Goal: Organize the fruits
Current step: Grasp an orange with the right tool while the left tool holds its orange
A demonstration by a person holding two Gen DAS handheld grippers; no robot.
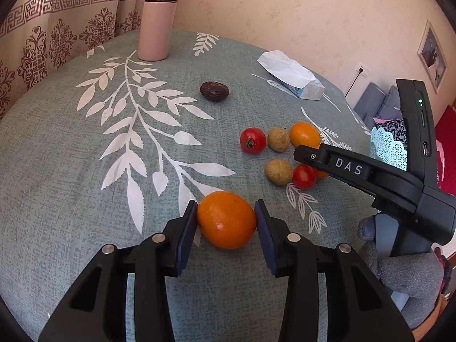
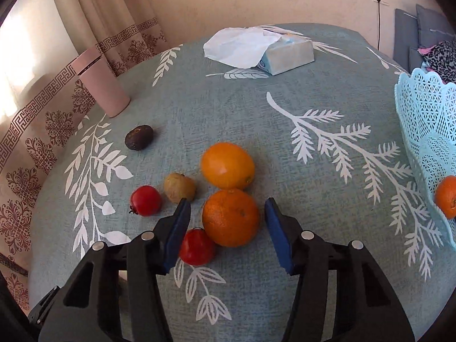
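Observation:
My left gripper (image 1: 226, 213) is shut on an orange (image 1: 226, 220), both pads touching its sides, just above the cloth. My right gripper (image 2: 228, 208) is open with a second orange (image 2: 230, 218) between its fingers, not touched. Another orange (image 2: 227, 165) lies just behind it, with a brownish fruit (image 2: 179, 187) and two tomatoes (image 2: 146, 200) (image 2: 196, 247) to the left. A dark fruit (image 2: 139, 137) lies apart, farther left. The light blue lattice basket (image 2: 421, 114) at the right holds one orange (image 2: 447, 196). The left wrist view shows the cluster (image 1: 279, 154) and the right gripper's body (image 1: 356, 168) over it.
A pink flask (image 1: 158, 22) stands at the table's far edge by the curtain. A tissue pack (image 2: 265, 48) lies at the back. The round table (image 1: 85, 199) has a grey-green cloth with white leaves. A sofa (image 2: 421, 28) is beyond the table at the right.

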